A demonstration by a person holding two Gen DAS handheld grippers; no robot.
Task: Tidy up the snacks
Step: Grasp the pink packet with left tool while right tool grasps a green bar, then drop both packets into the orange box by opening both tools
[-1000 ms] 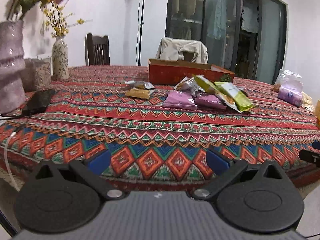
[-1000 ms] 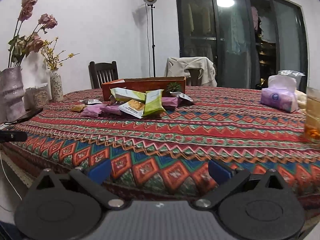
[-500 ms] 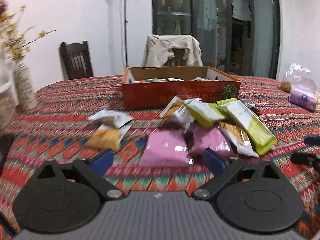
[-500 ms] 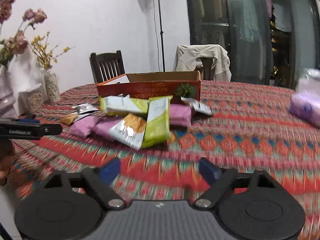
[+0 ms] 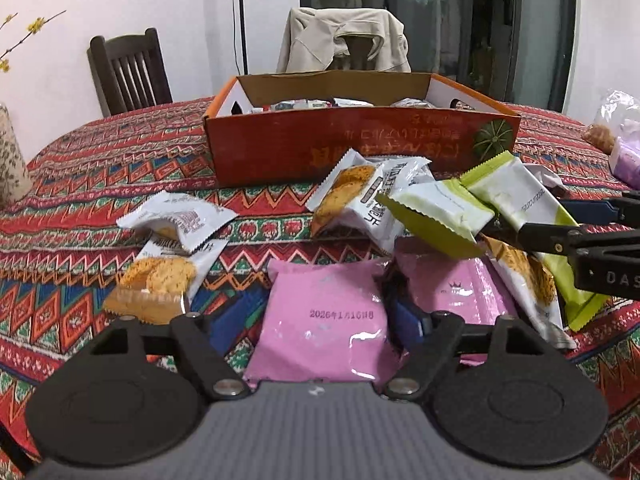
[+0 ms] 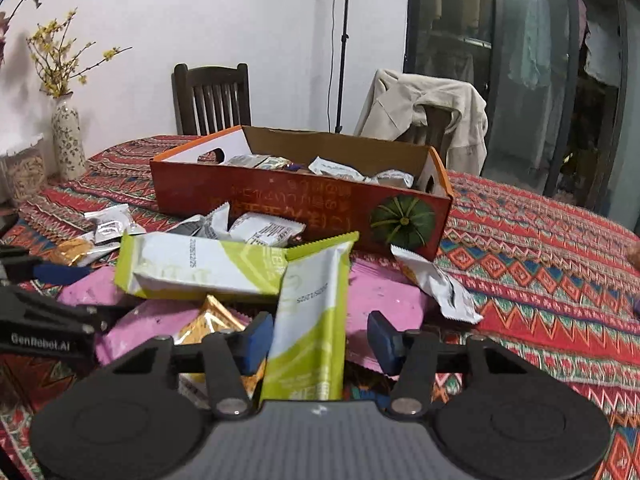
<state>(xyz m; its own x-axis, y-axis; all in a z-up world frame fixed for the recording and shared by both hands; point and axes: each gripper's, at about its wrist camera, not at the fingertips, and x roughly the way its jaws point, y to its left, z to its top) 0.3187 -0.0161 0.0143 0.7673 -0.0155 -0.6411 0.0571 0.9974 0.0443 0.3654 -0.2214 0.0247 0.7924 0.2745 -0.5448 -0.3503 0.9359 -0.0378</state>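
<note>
A pile of snack packets lies on the patterned tablecloth [image 5: 100,184] in front of an orange cardboard box [image 5: 360,152] that holds several packets. My left gripper [image 5: 320,324] hangs low over a pink packet [image 5: 324,312]. Its jaws are closing with the packet between them, and the pads do not press on it. My right gripper [image 6: 320,340] straddles a green-and-white packet [image 6: 316,300]. Those jaws are closing too, with a gap still showing at the right pad. The same box [image 6: 300,204] stands behind the pile. Each gripper shows at the edge of the other's view.
A second pink packet [image 5: 460,284], biscuit packets [image 5: 160,276] and another green packet [image 6: 200,264] lie around. A flowered vase [image 6: 66,136] stands at the left. A wooden chair [image 6: 212,96] and a chair with a jacket [image 6: 432,116] stand behind the table. A bagged purple pack [image 5: 628,152] sits far right.
Both grippers have travelled forward from the table's near edge to the snack pile. Their jaws have narrowed, and a packet now lies between each pair.
</note>
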